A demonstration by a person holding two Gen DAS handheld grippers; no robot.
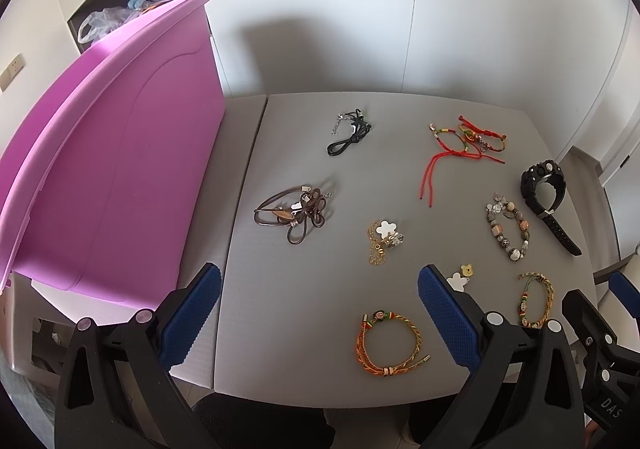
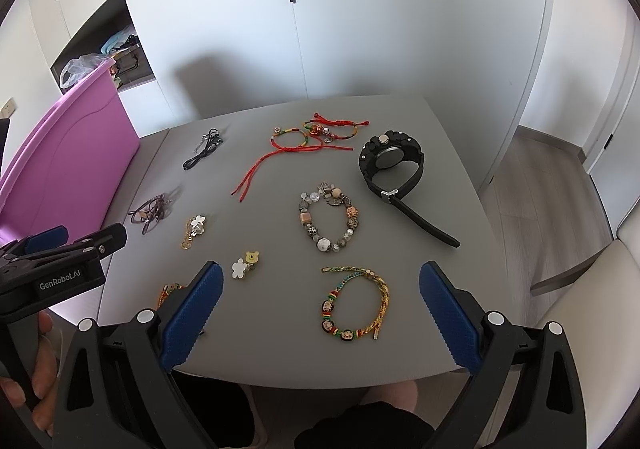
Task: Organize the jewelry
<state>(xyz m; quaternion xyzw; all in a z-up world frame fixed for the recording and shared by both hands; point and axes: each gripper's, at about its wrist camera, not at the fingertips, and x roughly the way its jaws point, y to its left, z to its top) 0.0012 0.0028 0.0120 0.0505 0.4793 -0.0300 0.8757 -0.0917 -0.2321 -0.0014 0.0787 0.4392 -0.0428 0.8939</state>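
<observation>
The left gripper (image 1: 320, 313) and right gripper (image 2: 320, 313) hover with blue-padded jaws spread, empty, above the grey table (image 2: 400, 349), where bracelets, a black wristwatch (image 2: 390, 163) and corded necklaces lie spread beside a purple plastic bin (image 1: 120, 169).

We see a black wristwatch (image 2: 390, 165) lying on its side at the far right, strap buckled into a loop. Near it lies a beaded bracelet (image 2: 329, 218) spread in a ring, and nearer us a gold braided bracelet (image 2: 356, 303) lies flat. Red cord bracelets (image 2: 316, 137) lie tangled at the back, beside a coiled black cord (image 2: 204, 153). A brown cord bundle (image 1: 294, 211) lies left.
</observation>
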